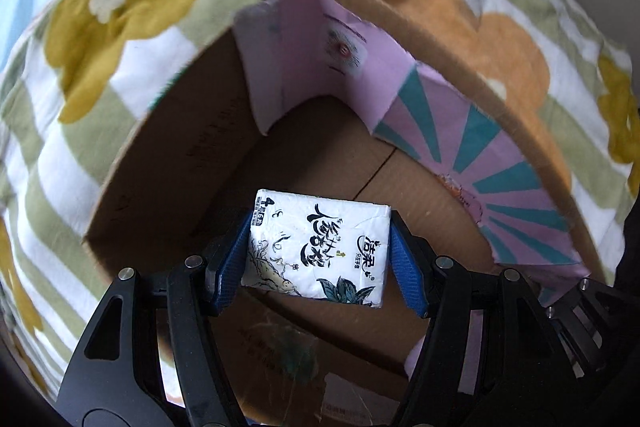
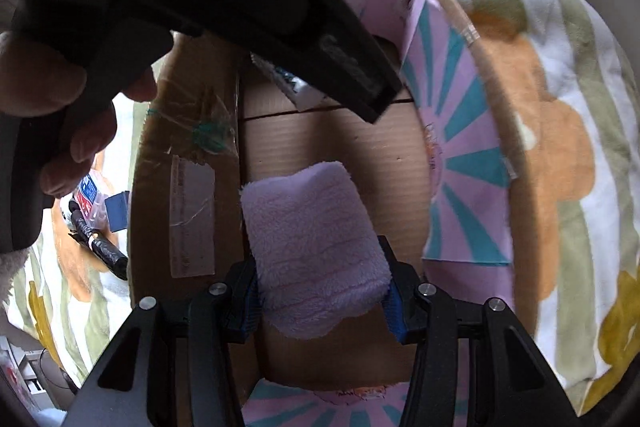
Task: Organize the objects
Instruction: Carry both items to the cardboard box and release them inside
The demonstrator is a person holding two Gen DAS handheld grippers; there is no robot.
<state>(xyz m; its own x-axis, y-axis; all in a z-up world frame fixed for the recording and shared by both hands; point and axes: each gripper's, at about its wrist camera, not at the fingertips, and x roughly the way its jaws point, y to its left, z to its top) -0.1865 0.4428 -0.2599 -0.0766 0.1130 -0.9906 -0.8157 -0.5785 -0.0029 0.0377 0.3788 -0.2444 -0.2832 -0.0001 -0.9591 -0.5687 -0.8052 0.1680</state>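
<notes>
From the left wrist camera, the left gripper (image 1: pixel 320 251) points down into a brown cardboard box (image 1: pixel 168 163). Its two blue pads (image 1: pixel 230 267) squeeze a white pack of tissues (image 1: pixel 320 247) from both sides, so the jaws are closed on the pack. The pack has black writing and a leaf drawing on it. It hangs over the bare floor of the box. Pink paper (image 1: pixel 304 67) lines the far corner inside the box. Next to it, more pink paper with blue-green stripes (image 1: pixel 480 163) covers the right wall. The box sits on a soft blanket (image 1: pixel 120 27) with green and white stripes and big yellow and orange flowers.

From the right wrist camera, the right gripper (image 2: pixel 320 291) also points down into the same box (image 2: pixel 184 155). Its jaws are closed part way on a fluffy light purple cloth (image 2: pixel 312 239), folded into a thick bundle. The blue pads (image 2: pixel 394 307) press into both sides of it. The cloth hangs over the box floor. The striped paper (image 2: pixel 460 155) is on the right wall. At the top left, a hand (image 2: pixel 52 107) holds the other black gripper (image 2: pixel 280 7), and a bit of the tissue pack shows under it. The flower blanket (image 2: pixel 560 147) lies all around the box. Some small things (image 2: pixel 94 211) lie on the blanket left of the box, too blurry to tell.
</notes>
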